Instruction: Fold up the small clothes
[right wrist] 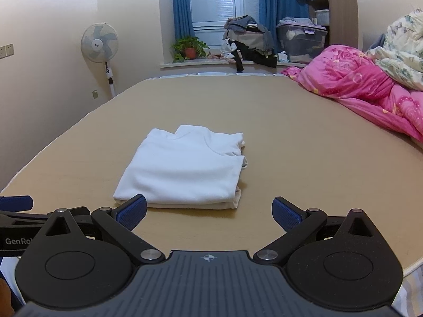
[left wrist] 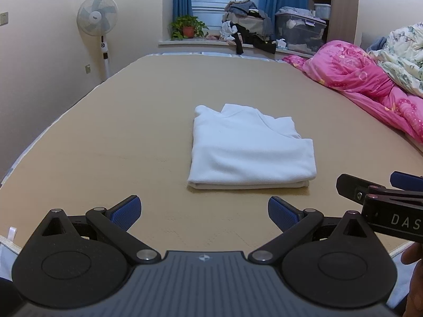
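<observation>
A white garment (left wrist: 248, 150) (right wrist: 185, 169) lies folded into a neat rectangle on the tan bed surface (left wrist: 105, 142) (right wrist: 304, 158). My left gripper (left wrist: 203, 212) is open above the near edge of the bed, short of the garment and holding nothing. My right gripper (right wrist: 208, 212) is open too, with its left fingertip (right wrist: 132, 211) overlapping the garment's near left corner in the view; contact is unclear. In the left wrist view the right gripper (left wrist: 370, 192) shows at the right edge. A blue fingertip (right wrist: 15, 202) of the left one appears at the left edge of the right wrist view.
A pink quilt (left wrist: 364, 79) (right wrist: 370, 87) and a floral one (left wrist: 401, 55) are heaped along the right side of the bed. A standing fan (left wrist: 97, 19) (right wrist: 100, 43) is at the left wall. The windowsill holds a potted plant (left wrist: 187, 27), a clothes pile (left wrist: 248, 26) and a storage box (left wrist: 298, 31).
</observation>
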